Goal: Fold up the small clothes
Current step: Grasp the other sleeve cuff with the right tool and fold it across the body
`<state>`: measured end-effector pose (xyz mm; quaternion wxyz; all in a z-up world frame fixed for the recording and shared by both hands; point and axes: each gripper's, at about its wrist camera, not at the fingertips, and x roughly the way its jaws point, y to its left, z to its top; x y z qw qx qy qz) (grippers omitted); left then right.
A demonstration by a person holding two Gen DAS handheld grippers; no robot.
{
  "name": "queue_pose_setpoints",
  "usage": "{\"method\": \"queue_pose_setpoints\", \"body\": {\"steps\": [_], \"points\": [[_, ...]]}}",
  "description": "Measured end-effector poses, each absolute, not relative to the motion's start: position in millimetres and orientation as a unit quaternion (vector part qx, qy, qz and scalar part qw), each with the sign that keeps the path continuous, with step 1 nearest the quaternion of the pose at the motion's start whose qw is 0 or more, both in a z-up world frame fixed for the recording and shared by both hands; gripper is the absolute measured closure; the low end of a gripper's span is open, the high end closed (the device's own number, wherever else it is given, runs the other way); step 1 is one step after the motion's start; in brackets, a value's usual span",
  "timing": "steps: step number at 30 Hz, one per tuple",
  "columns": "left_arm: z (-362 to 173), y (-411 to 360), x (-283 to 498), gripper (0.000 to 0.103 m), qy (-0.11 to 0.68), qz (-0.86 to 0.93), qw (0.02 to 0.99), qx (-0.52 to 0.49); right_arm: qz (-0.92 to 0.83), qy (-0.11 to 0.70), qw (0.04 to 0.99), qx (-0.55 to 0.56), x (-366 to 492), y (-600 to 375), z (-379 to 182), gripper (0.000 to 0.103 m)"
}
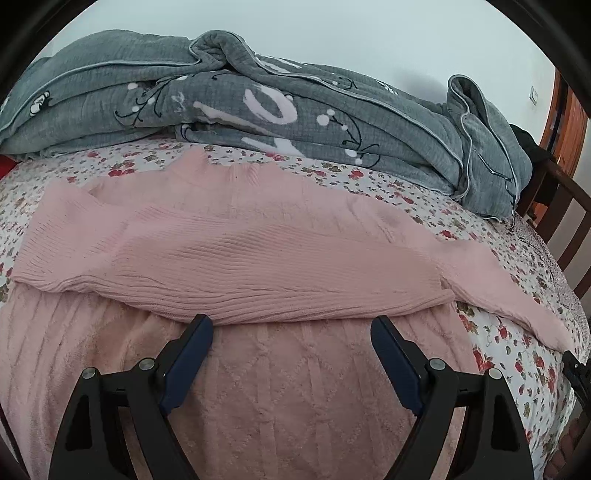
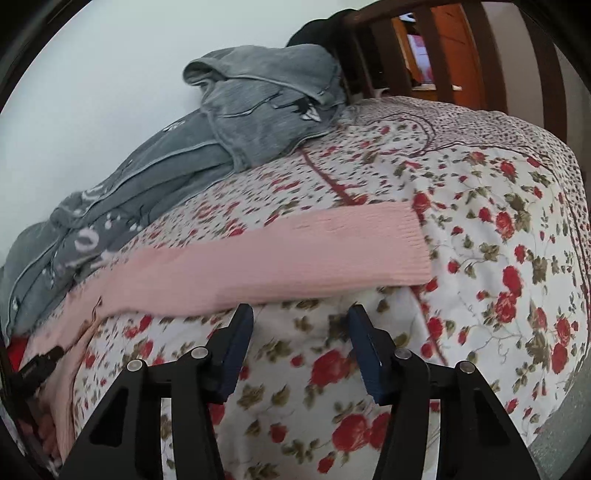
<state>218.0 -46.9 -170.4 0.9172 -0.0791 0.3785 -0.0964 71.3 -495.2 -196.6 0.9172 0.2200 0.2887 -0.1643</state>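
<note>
A pink knit sweater (image 1: 236, 387) lies flat on the flowered bed sheet (image 1: 517, 354). One ribbed sleeve (image 1: 266, 280) is folded across its chest, while the other sleeve (image 1: 509, 295) stretches out to the right. My left gripper (image 1: 291, 323) hovers open and wide over the sweater's body, its tips at the folded sleeve's near edge, with nothing held. In the right wrist view the outstretched sleeve (image 2: 295, 258) runs across the sheet (image 2: 498, 258) and its cuff (image 2: 413, 240) points right. My right gripper (image 2: 301, 310) stands partly open just short of that sleeve's near edge, pads clear of the cloth.
A bunched grey quilt (image 1: 295, 110) with white print lies along the wall behind the sweater and shows as the quilt (image 2: 221, 129) at the upper left of the right wrist view. A dark wooden slatted bed frame (image 2: 424, 44) bounds the bed's end. The white wall (image 1: 332, 33) is behind.
</note>
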Motion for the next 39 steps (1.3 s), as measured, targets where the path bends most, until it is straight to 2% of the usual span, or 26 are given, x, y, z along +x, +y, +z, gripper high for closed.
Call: {"method": "queue_pose_setpoints", "body": {"steps": [10,12,15,17,23,30,35,39], "points": [[-172,-43,223,0.016,0.380,-0.106,0.914,-0.098,-0.202,0.274,0.909,0.241,79,-519,-190,0.049],[-172,-42,224,0.016,0.380,-0.108,0.913,-0.102,-0.210,0.276,0.908,0.236,84,-523,-188,0.054],[-173,-41,224,0.016,0.379,-0.110,0.913,-0.107,-0.232,0.278,0.906,0.219,91,-527,-183,0.075],[-173,-39,224,0.016,0.378,-0.113,0.912,-0.112,-0.233,0.278,0.907,0.213,94,-528,-181,0.096],[-173,-36,225,0.016,0.375,-0.120,0.910,-0.127,-0.238,0.270,0.917,0.173,99,-518,-163,0.097],[-169,-20,228,0.016,0.392,-0.144,0.892,-0.174,-0.214,0.233,0.941,0.119,113,-474,-96,0.097],[-160,39,203,0.016,0.401,-0.173,0.860,-0.263,-0.182,0.205,0.959,0.064,134,-410,-42,0.097],[-154,110,181,0.016,0.377,-0.115,0.881,-0.263,-0.139,0.178,0.974,0.037,152,-340,-10,0.097]]}}
